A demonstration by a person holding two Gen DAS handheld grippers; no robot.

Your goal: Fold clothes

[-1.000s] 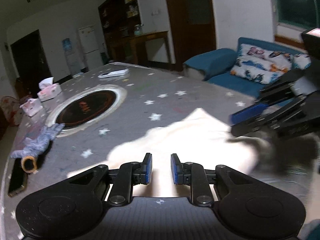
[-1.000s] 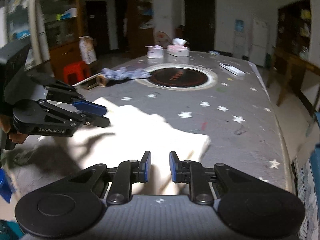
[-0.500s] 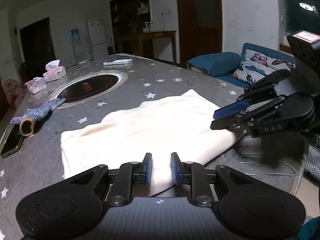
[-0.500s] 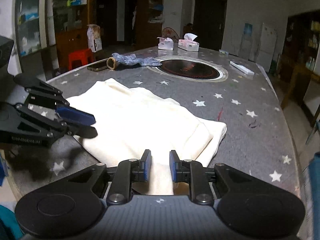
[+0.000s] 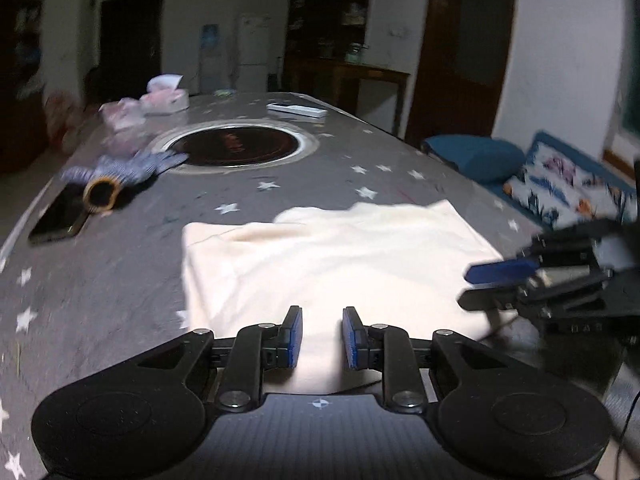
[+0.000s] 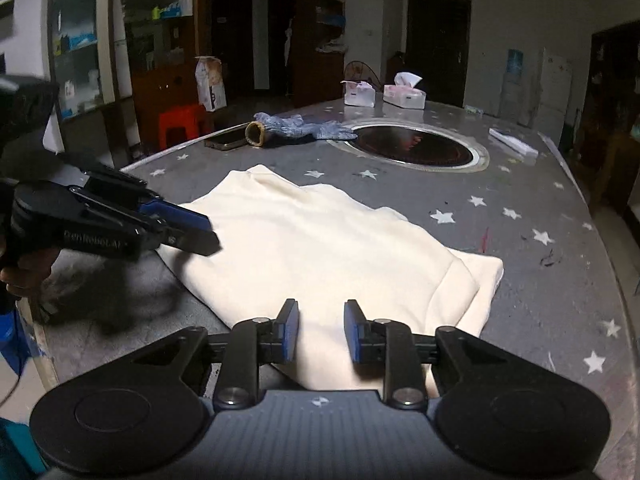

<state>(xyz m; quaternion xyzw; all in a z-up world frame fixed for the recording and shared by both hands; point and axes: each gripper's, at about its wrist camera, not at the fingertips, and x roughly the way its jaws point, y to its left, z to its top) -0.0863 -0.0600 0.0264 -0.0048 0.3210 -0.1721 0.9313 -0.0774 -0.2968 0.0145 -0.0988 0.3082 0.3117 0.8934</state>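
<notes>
Grey star-printed table (image 6: 520, 240), round dark burner inset (image 6: 412, 146) toward its far half. Cream garment (image 6: 320, 248) lies flat on the near part of the table, between and ahead of both grippers. It reads as at least partly folded: a doubled layer with a curved hem shows along its right edge in the right wrist view, and the outline is compact, roughly rectangular. Whether more folds are due, or this is the finished bundle, cannot be settled here. Long axis appears to run from the near-right corner toward the far-left, narrowing to a point away from the right camera. Left gripper (image 5: 322, 338): jaws spread, nothing between, above the near hem. Right gripper (image 6: 321, 332): jaws likewise spread and empty over the near edge. Small items beyond: knit glove (image 6: 304, 128), phone (image 6: 224, 142), tissue packs (image 6: 384, 94).
</notes>
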